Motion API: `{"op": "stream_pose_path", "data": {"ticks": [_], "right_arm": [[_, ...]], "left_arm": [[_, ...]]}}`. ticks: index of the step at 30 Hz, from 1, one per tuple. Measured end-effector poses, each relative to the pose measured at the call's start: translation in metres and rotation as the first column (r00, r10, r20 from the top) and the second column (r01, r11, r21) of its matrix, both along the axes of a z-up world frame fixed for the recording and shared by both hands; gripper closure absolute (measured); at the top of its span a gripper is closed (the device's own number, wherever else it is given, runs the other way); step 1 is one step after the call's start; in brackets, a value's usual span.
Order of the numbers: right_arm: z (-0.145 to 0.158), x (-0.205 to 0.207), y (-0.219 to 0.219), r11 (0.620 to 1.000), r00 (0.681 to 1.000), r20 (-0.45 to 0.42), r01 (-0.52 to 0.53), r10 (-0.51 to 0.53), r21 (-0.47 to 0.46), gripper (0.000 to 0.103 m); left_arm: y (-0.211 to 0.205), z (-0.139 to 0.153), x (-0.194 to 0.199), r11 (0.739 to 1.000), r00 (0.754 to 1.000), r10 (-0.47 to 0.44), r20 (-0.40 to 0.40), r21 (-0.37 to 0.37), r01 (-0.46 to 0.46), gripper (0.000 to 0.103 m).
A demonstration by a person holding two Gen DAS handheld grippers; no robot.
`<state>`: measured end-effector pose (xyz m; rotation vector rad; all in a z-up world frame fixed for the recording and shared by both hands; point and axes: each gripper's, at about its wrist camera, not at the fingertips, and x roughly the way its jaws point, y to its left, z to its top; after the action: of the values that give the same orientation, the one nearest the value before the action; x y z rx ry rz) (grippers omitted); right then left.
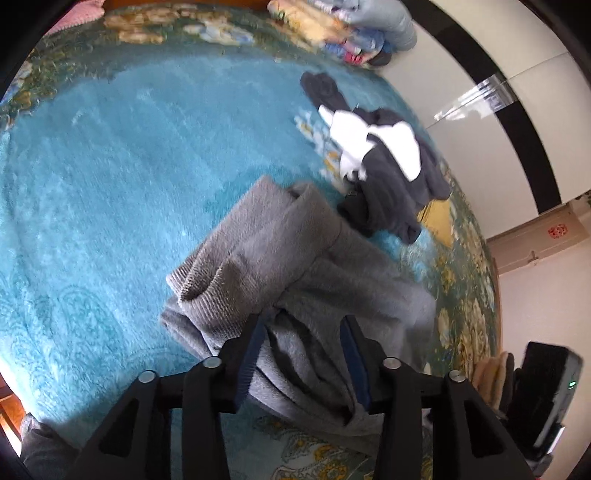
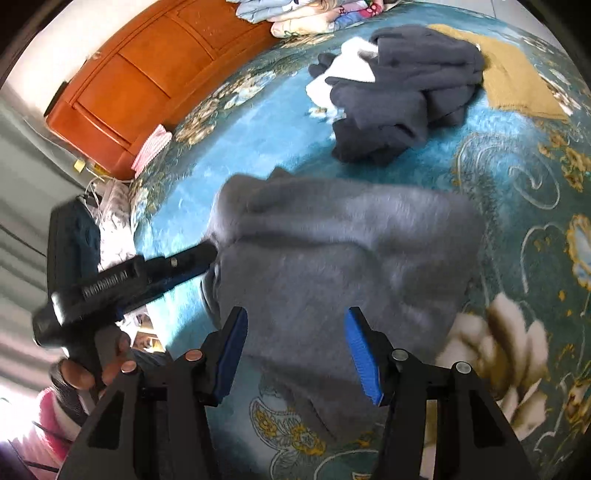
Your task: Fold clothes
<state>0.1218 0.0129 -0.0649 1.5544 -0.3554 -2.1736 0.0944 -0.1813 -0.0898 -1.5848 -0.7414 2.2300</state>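
Sweater (image 1: 280, 266): on the bed (image 1: 110, 184), just ahead of both tools. Left tool (image 1: 303, 325): jaws apart, sweater cloth between them. Right tool (image 2: 295, 325): jaws apart over the sweater's near edge. Clothes heap (image 1: 388, 173): on the bed beyond the sweater. Bedding stack (image 1: 351, 26): far end, behind the heap.

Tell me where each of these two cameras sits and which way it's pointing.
Left wrist: on the left gripper, looking down its fingers at the grey garment on the teal blanket.
Right wrist: on the right gripper, facing the same garment; the left gripper and the hand holding it show.
Shared: grey garment, dark clothes pile, blanket.
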Motion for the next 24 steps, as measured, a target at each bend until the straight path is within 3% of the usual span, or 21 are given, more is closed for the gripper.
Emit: {"op": "stream_pose_path", "data": {"ticks": [4,7,13,15,20,21,24], "right_arm": [[-0.028,0.000,-0.004,1.000,0.999,0.053,0.002,-0.003,0.019,0.047],[-0.033,-0.001,-0.004,1.000,0.998,0.061,0.000,-0.001,0.008,0.045],[-0.023,-0.006,0.021,0.991,0.994,0.095,0.063,-0.052,-0.119,0.043],[-0.020,-0.007,0.032,0.982,0.992,0.093,0.097,-0.082,-0.161,0.028],[-0.016,-0.008,0.050,0.968,0.989,0.080,0.137,-0.122,-0.211,0.024],[-0.016,-0.008,0.051,0.966,0.989,0.075,0.139,-0.126,-0.216,0.019],[-0.014,-0.008,0.056,0.962,0.991,0.041,0.137,-0.131,-0.236,0.018]], "left_arm": [[0.005,-0.019,-0.005,1.000,0.996,-0.019,0.088,-0.002,0.019,0.053],[0.004,-0.016,-0.002,1.000,0.997,-0.021,0.078,0.011,0.020,0.051],[0.007,-0.003,0.006,0.999,0.999,-0.027,0.046,0.025,0.026,0.037],[0.011,-0.002,0.007,0.999,0.998,-0.032,0.048,0.008,0.032,0.037],[0.010,0.000,0.005,0.999,1.000,-0.023,0.016,0.038,0.023,0.027],[0.008,0.000,0.002,0.999,1.000,-0.024,0.016,0.036,0.023,0.027],[0.012,0.002,0.001,0.999,0.999,-0.039,0.007,0.005,0.039,0.027]]}}
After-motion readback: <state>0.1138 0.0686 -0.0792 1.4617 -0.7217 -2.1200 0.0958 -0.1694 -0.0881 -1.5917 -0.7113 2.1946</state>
